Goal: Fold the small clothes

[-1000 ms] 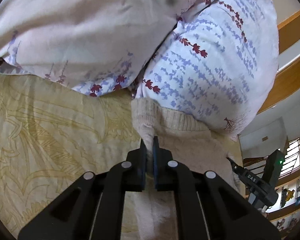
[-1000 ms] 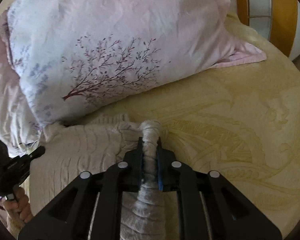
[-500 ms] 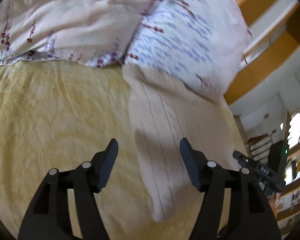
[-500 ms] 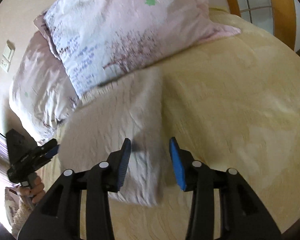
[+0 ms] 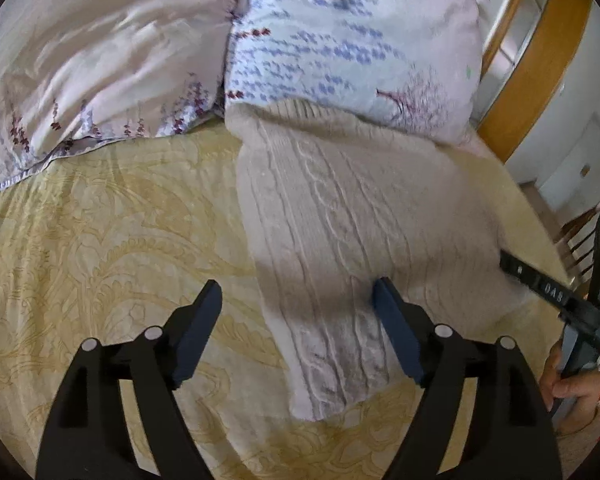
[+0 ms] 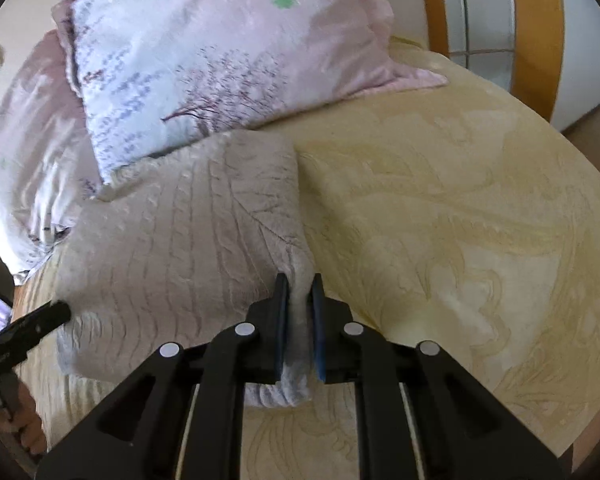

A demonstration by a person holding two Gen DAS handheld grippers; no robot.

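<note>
A cream cable-knit sweater lies folded on the yellow bedspread, its far end against the pillows. It also shows in the right wrist view. My left gripper is open and empty, its jaws straddling the sweater's left near edge from above. My right gripper is shut on the sweater's right near corner, with cloth bunched between the jaws. The right gripper's tip shows at the sweater's right edge in the left wrist view.
Two floral pillows lie at the head of the bed, touching the sweater. A wooden bed frame stands at the back right. The patterned bedspread spreads out right of the sweater.
Both grippers let go of the sweater's far end and pulled back toward me. The left stays open; the right has closed again on the sweater's near right corner.
</note>
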